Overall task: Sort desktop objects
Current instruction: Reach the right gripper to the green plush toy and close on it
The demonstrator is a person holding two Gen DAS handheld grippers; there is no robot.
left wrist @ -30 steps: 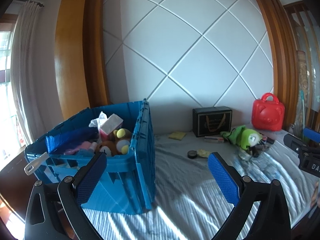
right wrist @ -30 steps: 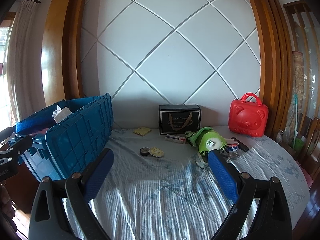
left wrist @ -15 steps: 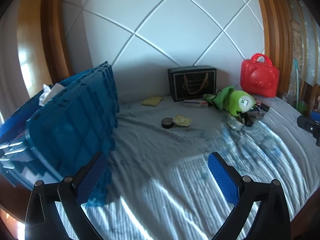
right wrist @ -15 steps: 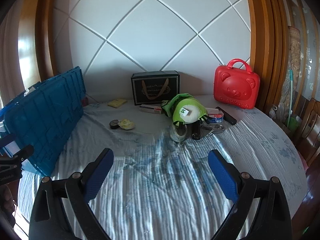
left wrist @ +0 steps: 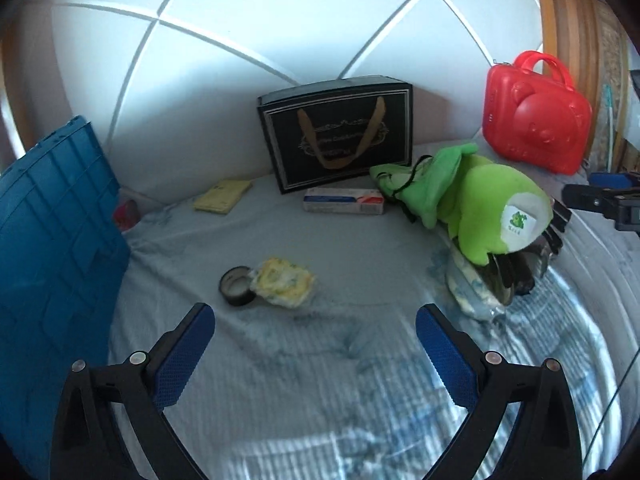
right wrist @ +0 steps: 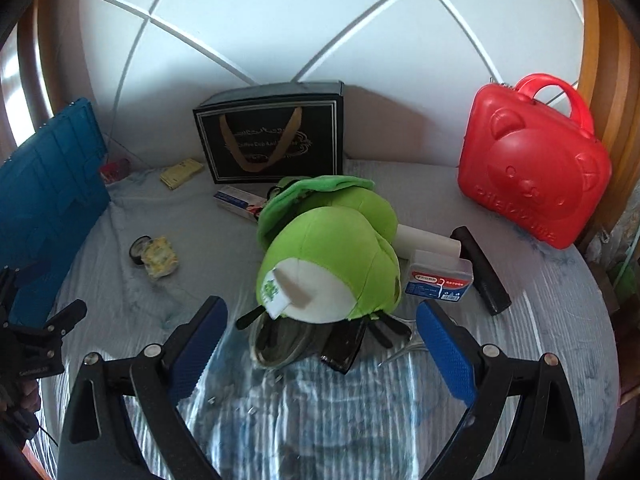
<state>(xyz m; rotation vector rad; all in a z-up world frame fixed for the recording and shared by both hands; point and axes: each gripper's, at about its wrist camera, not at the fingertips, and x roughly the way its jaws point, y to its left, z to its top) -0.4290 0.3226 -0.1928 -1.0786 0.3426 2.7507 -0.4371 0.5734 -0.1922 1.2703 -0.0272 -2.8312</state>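
Over the last second both views have swung away from the open blue plastic crate (left wrist: 52, 240) and closed in on the loose things on the cloth-covered desk (left wrist: 320, 400); the crate's contents, in view a second ago, are now hidden behind its ribbed wall. The right gripper (right wrist: 322, 332), jaws spread wide and empty, now frames the bright green plush toy (right wrist: 332, 256), which lies on a heap of dark items, so that toy looks like the next pick. The left gripper (left wrist: 314, 330), likewise released and holding nothing, points toward the small black tape roll (left wrist: 237, 291) touching a crumpled yellow packet (left wrist: 285, 287). Still unsorted are a white toothpaste carton (left wrist: 344, 204), a yellow notepad (left wrist: 222, 196), a small clear-lidded floss box (right wrist: 439, 276) and a long black bar (right wrist: 480, 270). The black gift bag with gold handles (left wrist: 340, 132) and the red bear-shaped plastic case (right wrist: 532, 168) stand shut near the wall; what they hold cannot be seen.
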